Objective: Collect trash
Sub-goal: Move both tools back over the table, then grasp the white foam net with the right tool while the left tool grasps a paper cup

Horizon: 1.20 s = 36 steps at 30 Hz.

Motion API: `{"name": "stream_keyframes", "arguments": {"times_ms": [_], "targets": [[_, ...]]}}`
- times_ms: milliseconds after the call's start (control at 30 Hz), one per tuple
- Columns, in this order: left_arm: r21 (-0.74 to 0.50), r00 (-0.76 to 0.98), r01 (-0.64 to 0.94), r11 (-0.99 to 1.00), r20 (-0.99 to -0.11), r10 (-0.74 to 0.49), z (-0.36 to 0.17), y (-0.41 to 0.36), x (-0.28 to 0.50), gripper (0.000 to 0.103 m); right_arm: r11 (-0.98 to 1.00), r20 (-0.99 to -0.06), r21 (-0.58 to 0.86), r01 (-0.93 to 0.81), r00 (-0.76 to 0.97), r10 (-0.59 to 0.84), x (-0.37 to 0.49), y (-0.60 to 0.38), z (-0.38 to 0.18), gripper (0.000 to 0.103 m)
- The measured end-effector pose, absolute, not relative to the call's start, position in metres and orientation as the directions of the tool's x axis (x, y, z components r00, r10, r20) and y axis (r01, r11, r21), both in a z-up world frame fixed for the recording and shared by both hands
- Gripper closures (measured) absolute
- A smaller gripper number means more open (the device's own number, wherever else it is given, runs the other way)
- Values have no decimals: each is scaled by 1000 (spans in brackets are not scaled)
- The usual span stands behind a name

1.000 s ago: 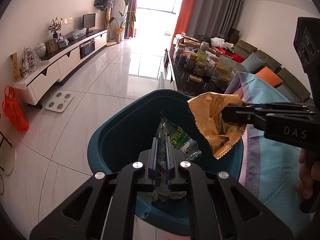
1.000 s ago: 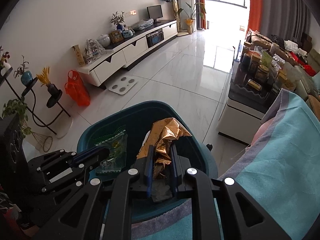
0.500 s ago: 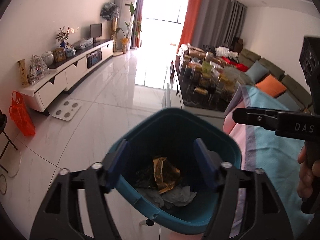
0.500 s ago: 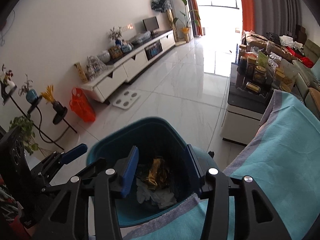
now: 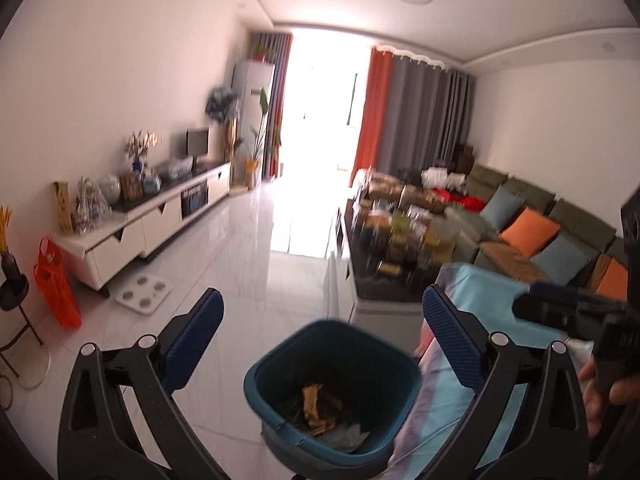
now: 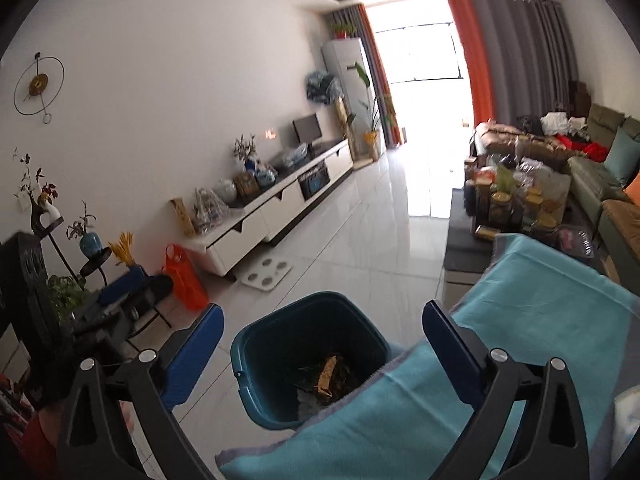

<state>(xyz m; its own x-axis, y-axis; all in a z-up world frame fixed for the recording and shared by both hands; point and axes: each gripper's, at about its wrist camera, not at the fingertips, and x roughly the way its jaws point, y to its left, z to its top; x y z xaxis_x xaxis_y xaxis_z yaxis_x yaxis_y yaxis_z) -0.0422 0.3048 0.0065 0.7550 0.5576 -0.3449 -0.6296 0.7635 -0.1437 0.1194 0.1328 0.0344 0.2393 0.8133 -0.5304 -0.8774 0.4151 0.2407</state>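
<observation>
A teal waste bin (image 5: 276, 396) stands on the white tiled floor beside a teal cloth. It holds a crumpled golden wrapper (image 5: 314, 400) and other wrappers and paper. My left gripper (image 5: 320, 304) hovers above the bin; its jaws are opening wide, with nothing between them. In the right wrist view the bin (image 6: 264, 360) sits low in the middle with the golden wrapper (image 6: 328, 372) inside. My right gripper (image 6: 323, 316) hangs above it, jaws also opening and empty. Each gripper's black body shows at the edge of the other's view.
The teal cloth (image 6: 540, 328) covers a surface to the bin's right. Beyond it stands a low table (image 5: 400, 248) crowded with jars, then a sofa with cushions. A white TV cabinet (image 5: 160, 220), an orange bag (image 5: 56, 284) and a floor scale (image 5: 144, 290) line the left wall.
Both grippers let go of their wrappers, green from the left and golden from the right, which now lie in the bin. Both opened wide, rose and tilted up away from the bin.
</observation>
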Motion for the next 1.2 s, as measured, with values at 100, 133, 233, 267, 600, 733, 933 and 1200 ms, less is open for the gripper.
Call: {"name": "stream_keyframes", "arguments": {"times_ms": [100,133,233,267,600,733,933,1200], "targets": [[-152,781,-607,780,-296,550,29,284,-50,5,425,-494,220,-878,276,825,113,106,46,7],[-151,789,-598,787,-282,546,35,276,-51,5,437,-482,208,-875,298,824,109,95,50,7],[-148,814,-569,809,-242,528,50,252,-54,5,482,-445,163,-861,372,815,98,59,55,7],[-147,824,-556,818,-230,518,55,244,-53,5,501,-436,145,-853,400,806,94,48,56,7],[-117,923,-363,924,-185,339,71,145,-25,5,738,-370,46,-673,675,638,73,-77,48,7],[-102,944,-283,954,-206,258,64,105,-7,5,810,-341,11,-586,760,554,64,-113,46,7],[-63,960,-173,983,-235,154,50,56,3,5,874,-315,0,-486,829,462,53,-154,42,7],[-47,955,-95,994,-288,77,29,23,21,5,905,-351,-52,-422,856,379,47,-174,24,7]]}}
